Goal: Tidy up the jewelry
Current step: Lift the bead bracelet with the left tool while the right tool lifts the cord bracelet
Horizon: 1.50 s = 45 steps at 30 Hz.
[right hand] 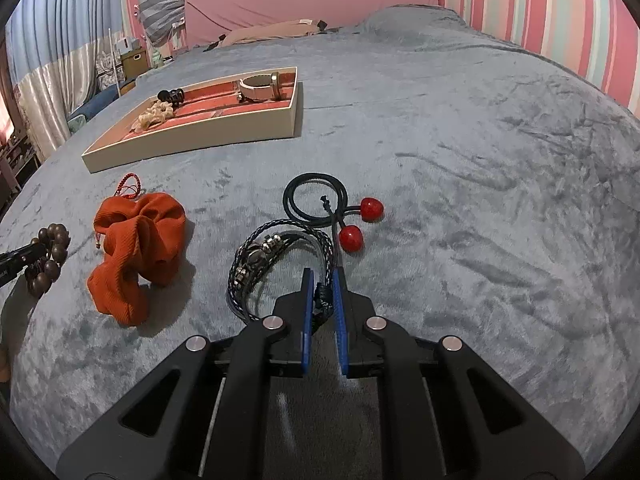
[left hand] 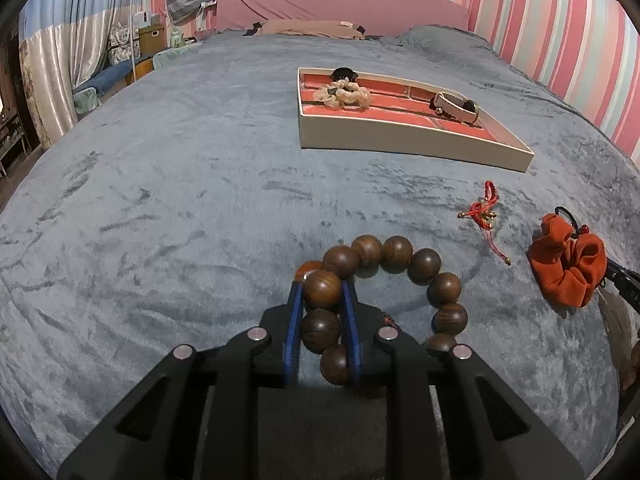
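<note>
A bracelet of large brown wooden beads [left hand: 400,258] lies on the grey bed cover, and my left gripper [left hand: 322,286] is shut on its near-left beads. My right gripper [right hand: 322,276] is shut on the braided black leather bracelet [right hand: 260,256] that rests on the cover. A cream jewelry tray [left hand: 400,138] with red lining stands farther back; it holds a beige scrunchie [left hand: 344,94], a black clip [left hand: 344,73] and a pale strap bracelet [left hand: 456,106]. The wooden bead bracelet [right hand: 50,258] also shows at the left edge of the right wrist view.
An orange scrunchie [right hand: 138,248] lies between the two grippers. A red cord bracelet [left hand: 486,210] sits near it. A black hair tie with two red balls [right hand: 320,200] lies just beyond the leather bracelet. Pillows and a pink headboard [left hand: 340,0] are at the far end.
</note>
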Tool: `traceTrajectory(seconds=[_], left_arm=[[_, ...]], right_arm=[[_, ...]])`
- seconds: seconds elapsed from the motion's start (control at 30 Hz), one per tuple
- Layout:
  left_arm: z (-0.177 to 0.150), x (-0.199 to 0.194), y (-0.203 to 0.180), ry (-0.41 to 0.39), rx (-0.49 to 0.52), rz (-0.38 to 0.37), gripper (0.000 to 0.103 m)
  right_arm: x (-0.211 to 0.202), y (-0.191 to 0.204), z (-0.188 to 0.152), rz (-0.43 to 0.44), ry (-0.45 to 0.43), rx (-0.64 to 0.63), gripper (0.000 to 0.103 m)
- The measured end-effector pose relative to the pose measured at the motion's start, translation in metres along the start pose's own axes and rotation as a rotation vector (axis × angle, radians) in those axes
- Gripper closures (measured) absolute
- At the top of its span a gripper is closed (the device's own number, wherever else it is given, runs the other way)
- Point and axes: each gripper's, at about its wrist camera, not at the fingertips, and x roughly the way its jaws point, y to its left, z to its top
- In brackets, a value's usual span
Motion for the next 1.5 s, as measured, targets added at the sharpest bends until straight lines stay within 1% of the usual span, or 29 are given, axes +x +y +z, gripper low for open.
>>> traceTrajectory(seconds=[0.13,0.3,0.6,0.77,0.87,0.9,1.1,1.3,1.37,1.47,1.5], left_arm=[[0.001,-0.006,0.001,-0.016,-0.001,-0.001,0.083],[0.001,-0.017,0.003,-0.039,-0.005,-0.009,0.083],[0.002,-0.016,0.004,-0.031,-0.007,-0.009,0.083],[0.002,-0.015,0.004,-0.028,-0.007,-0.007,0.083],[0.001,-0.013,0.004,-0.023,-0.007,-0.007,0.083],[0.001,-0.013,0.004,-0.022,-0.006,-0.007,0.083],[0.002,-0.009,0.004,-0.013,-0.005,-0.008,0.083],[0.002,-0.003,0.003,-0.002,-0.001,-0.011,0.083],[0.003,-0.001,0.003,0.001,-0.002,-0.012,0.083],[0.003,-0.001,0.003,0.0,-0.002,-0.013,0.083],[0.003,-0.001,0.003,-0.001,-0.001,-0.013,0.083]], right_arm=[[-0.004,0.0,0.001,-0.002,-0.016,0.0,0.092],[-0.004,-0.004,-0.002,-0.003,-0.009,0.009,0.092],[0.009,-0.004,-0.005,-0.002,0.059,0.002,0.092],[0.012,-0.004,-0.006,-0.006,0.069,0.0,0.092],[0.014,-0.004,-0.006,-0.011,0.075,0.0,0.089],[0.016,-0.004,-0.006,-0.015,0.079,0.003,0.087],[0.023,-0.006,-0.002,-0.018,0.107,0.012,0.082],[0.027,-0.005,0.001,-0.021,0.117,0.004,0.081],[0.028,-0.004,0.001,-0.023,0.117,0.002,0.082],[0.028,-0.005,0.001,-0.008,0.11,0.011,0.088],[0.027,-0.004,0.001,-0.007,0.104,0.011,0.092]])
